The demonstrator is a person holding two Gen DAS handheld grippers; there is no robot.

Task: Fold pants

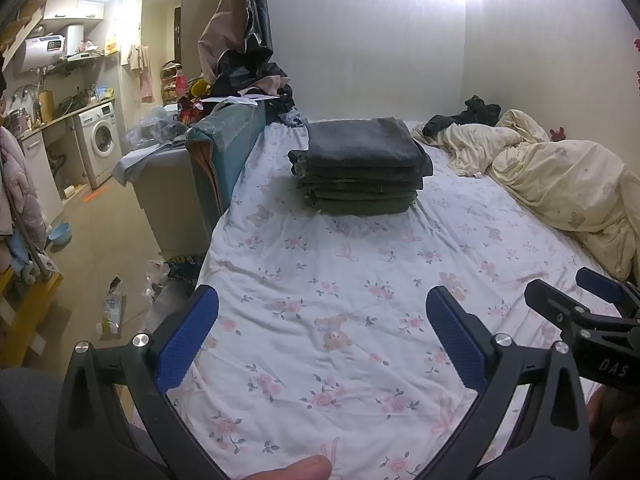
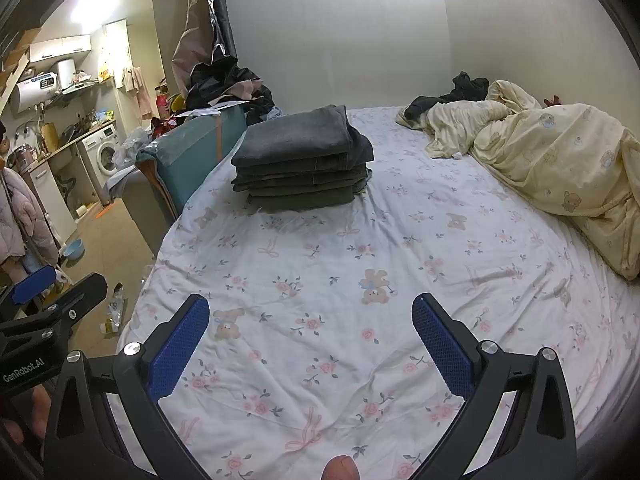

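Left gripper [image 1: 322, 340], right gripper [image 2: 310, 340]: jaws spread, empty. Folded stack [image 1: 358, 166] frame centre. Next judged: fetch dark garment [image 1: 466, 118], upper right.

The bed sheet [image 1: 360, 272] is thin matt cotton-like cloth, softly creased, with a floral print. The folded pants [image 1: 360, 168] look like heavy, matt woven cloth. Each hand-held gripper, left [image 1: 322, 344] and right [image 2: 310, 350], has matt black plastic arms, textured blue pads [image 1: 188, 344] and shiny metal screws.
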